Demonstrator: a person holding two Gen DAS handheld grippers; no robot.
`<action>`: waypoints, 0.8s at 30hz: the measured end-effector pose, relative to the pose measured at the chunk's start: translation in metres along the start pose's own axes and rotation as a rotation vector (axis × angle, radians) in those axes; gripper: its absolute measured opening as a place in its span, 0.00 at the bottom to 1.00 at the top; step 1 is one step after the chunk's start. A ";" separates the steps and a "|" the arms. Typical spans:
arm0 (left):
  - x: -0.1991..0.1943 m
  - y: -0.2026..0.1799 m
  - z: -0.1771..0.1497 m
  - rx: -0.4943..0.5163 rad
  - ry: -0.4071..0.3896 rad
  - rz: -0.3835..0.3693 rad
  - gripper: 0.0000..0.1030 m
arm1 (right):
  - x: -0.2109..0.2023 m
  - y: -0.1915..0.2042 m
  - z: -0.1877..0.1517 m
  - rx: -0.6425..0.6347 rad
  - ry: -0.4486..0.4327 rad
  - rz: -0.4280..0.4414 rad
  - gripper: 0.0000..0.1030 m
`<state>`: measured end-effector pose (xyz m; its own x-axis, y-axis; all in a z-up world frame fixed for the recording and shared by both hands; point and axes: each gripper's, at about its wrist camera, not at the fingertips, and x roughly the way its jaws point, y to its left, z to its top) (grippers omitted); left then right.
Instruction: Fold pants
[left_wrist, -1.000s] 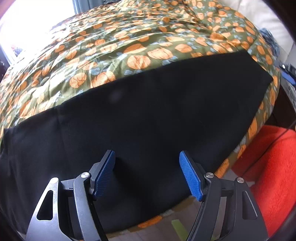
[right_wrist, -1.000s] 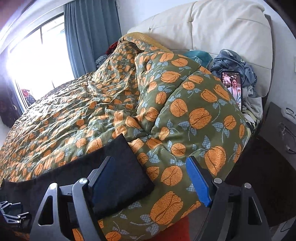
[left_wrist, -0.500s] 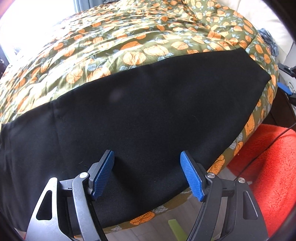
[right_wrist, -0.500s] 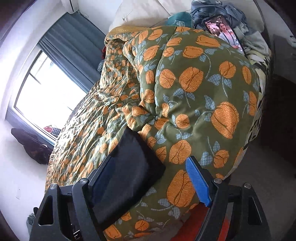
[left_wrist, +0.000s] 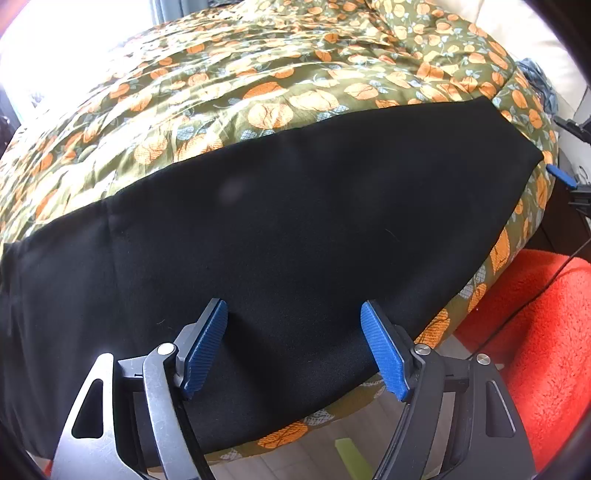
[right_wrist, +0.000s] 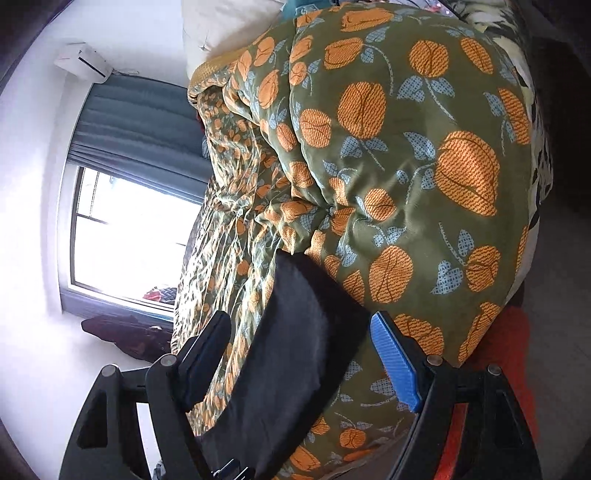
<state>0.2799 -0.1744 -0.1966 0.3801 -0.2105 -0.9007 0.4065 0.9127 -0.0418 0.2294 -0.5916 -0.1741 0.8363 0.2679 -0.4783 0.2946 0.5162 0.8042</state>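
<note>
Black pants (left_wrist: 295, 229) lie flat along the near edge of a bed, on a green quilt with orange flowers (left_wrist: 258, 74). My left gripper (left_wrist: 293, 349) is open, its blue pads just above the pants' middle near the bed edge. My right gripper (right_wrist: 301, 360) is open and rolled to the side, with the pants' narrow leg end (right_wrist: 295, 350) lying between its pads. That right gripper (left_wrist: 565, 177) also shows at the far right of the left wrist view, beside the leg end.
An orange-red fuzzy rug (left_wrist: 535, 332) lies on the floor right of the bed. A cream headboard (right_wrist: 229, 26) is behind the bunched quilt (right_wrist: 406, 147). A window (right_wrist: 125, 236) with blue curtains (right_wrist: 140, 122) is across the bed.
My right gripper has rolled strongly and moved closer to the pants' leg end, which now lies between its pads. My left gripper shifted slightly forward over the pants.
</note>
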 end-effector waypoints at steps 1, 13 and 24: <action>0.000 0.000 0.000 -0.001 -0.001 0.000 0.74 | 0.005 0.001 -0.001 -0.008 0.030 -0.007 0.76; 0.002 -0.001 -0.001 -0.002 -0.005 0.009 0.76 | 0.073 0.007 -0.004 -0.109 0.156 -0.189 0.52; -0.008 0.017 0.002 -0.094 0.019 -0.082 0.83 | 0.017 0.140 -0.024 -0.498 0.052 -0.125 0.14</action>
<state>0.2856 -0.1577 -0.1890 0.3328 -0.2798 -0.9005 0.3553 0.9218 -0.1551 0.2739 -0.4949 -0.0778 0.7808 0.2127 -0.5875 0.1248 0.8682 0.4803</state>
